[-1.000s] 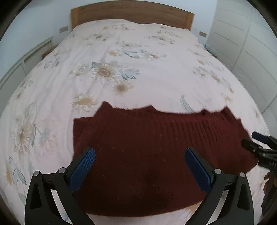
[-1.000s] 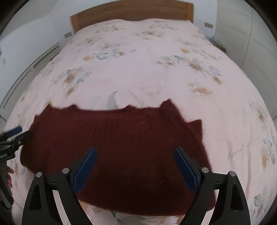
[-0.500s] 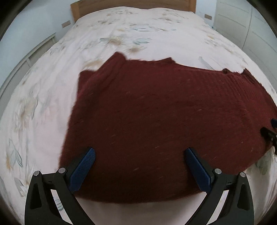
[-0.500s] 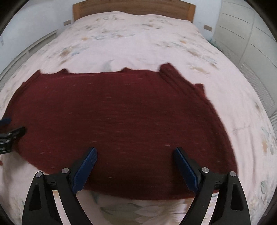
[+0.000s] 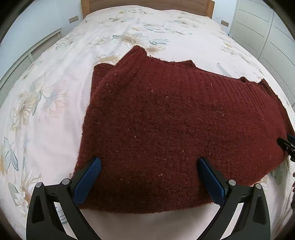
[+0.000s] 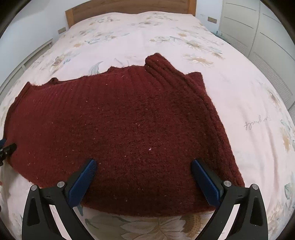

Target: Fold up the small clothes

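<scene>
A dark red knitted sweater (image 5: 175, 118) lay spread flat on the flower-printed bedspread (image 5: 46, 103), filling the middle of both wrist views, its near hem running across the lower part of each frame. My left gripper (image 5: 149, 164) pointed down at the sweater's lower left part with its blue pads (image 5: 86, 177) spread wide, nothing pinched between them; the knit showed in the gap between the pads. My right gripper (image 6: 143, 164) pointed down at the lower right part of the sweater (image 6: 119, 129), and its jaws had just been opening to their widest, with the fabric showing between the pads (image 6: 206, 181) but not squeezed. In the right wrist view a ribbed sleeve (image 6: 177, 77) lay folded along the sweater's right side. The wooden headboard (image 6: 129, 7) stood at the top of the frame, white wardrobe doors (image 6: 258, 29) at the upper right.
</scene>
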Demonstrator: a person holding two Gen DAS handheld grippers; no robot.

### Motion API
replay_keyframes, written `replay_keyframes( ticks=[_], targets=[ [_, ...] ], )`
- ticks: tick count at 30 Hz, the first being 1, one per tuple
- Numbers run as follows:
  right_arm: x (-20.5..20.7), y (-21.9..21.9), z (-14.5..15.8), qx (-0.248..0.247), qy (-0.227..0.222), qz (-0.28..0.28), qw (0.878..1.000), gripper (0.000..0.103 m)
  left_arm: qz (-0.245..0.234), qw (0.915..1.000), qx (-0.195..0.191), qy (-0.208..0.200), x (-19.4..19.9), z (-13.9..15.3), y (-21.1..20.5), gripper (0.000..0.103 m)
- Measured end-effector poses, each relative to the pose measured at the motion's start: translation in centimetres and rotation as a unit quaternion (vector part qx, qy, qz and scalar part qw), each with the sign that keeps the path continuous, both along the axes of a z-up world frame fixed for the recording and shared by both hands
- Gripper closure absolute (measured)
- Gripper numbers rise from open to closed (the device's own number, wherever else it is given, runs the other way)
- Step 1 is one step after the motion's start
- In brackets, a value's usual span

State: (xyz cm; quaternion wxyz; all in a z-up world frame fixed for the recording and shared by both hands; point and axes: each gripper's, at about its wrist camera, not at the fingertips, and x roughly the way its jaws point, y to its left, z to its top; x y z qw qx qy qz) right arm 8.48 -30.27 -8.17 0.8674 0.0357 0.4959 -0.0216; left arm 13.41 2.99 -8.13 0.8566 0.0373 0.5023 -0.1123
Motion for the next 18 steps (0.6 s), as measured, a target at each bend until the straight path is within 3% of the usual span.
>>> replay_keyframes(
  ticks=[6, 10, 15, 18],
  targets=[
    [-0.7, 0.3, 2.8, -0.009, -0.008, 0.003, 1.000, 0.001, -0.005, 0.9993, -0.022, 0.028, 0.6, 2.3, 0.9, 0.001],
    [-2.4, 0.3, 4.9, -0.025, -0.018, 0.013, 0.999, 0.001, 0.026, 0.9982, -0.048, 0.025, 1.1, 4.6, 4.5, 0.001],
    [-4.3, -0.3, 5.4, -0.021, -0.013, 0.008, 1.000, 0.001, 0.078, 0.9894, -0.079, 0.094, 3.1, 2.0, 9.0, 0.001],
    [-5.0, -0.9, 5.1, -0.010, -0.003, -0.001, 1.000, 0.001, 0.093, 0.9781, -0.130, 0.133, 3.9, -0.4, 10.7, 0.001]
  ],
)
